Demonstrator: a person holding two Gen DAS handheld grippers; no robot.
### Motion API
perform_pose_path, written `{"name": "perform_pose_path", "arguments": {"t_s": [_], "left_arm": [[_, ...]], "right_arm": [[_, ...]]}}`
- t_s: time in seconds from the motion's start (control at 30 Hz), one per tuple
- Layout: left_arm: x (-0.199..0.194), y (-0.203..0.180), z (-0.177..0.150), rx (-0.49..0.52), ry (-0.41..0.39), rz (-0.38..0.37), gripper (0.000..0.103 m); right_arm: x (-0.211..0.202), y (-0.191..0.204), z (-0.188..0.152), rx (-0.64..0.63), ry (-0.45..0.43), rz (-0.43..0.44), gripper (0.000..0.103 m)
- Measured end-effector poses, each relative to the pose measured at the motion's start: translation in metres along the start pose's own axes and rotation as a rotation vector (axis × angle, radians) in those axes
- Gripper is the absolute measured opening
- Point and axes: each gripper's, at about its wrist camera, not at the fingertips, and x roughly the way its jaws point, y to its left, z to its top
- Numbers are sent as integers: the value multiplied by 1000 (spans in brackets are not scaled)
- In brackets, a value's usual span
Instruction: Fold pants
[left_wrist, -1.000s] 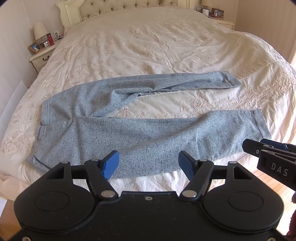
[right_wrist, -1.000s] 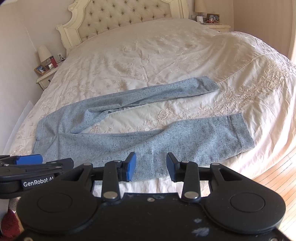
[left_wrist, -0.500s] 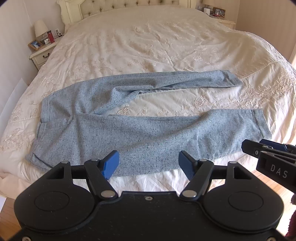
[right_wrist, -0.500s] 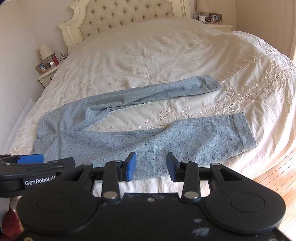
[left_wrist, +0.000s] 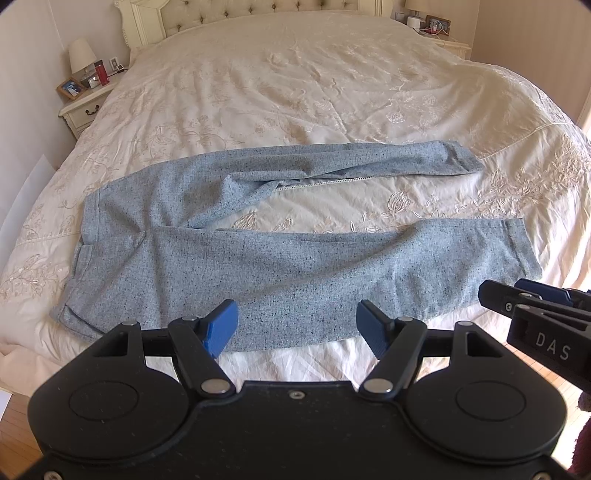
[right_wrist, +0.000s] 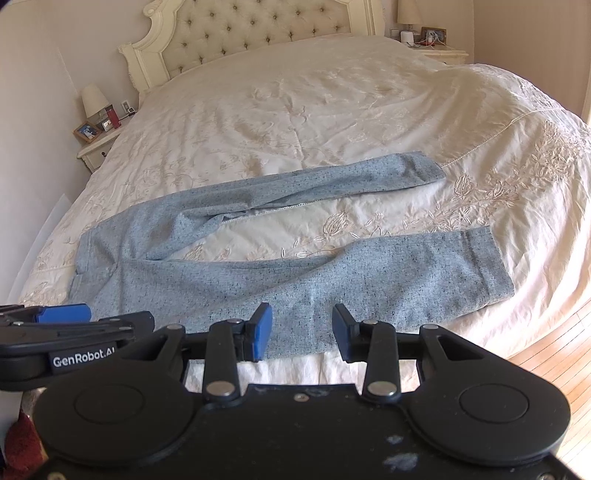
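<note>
From the left wrist we see our left gripper (left_wrist: 297, 325) spread wide and empty above the blue pants (left_wrist: 280, 266) lying flat across the bed (left_wrist: 314, 85), and from the right wrist our right gripper (right_wrist: 301, 330) likewise gapes empty over their near edge.

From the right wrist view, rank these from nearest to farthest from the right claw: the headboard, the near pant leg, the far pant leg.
1. Near pant leg: just beyond the open right claw, at the bed's near edge.
2. Far pant leg: further up the bedspread, across a cream gap.
3. Headboard: at the far end of the bed.
</note>
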Motion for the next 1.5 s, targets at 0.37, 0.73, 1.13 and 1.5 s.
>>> {"name": "perform_pose_path", "arguments": {"t_s": [0.37,0.73,1.13,1.5], "left_arm": [[1,-2,1,2,5,-1,73],[4,-3,2,-5,19,-7,73],[31,23,9,-9,85,-19,72],[88,40,74,9,49,-60,68]], "right_arm": [[0,0,0,-1,-1,0,39],[5,0,1,-1,6,10,39],[49,2,5,53,101,-11,39],[96,-32,52,106,95,-192,39]]}}
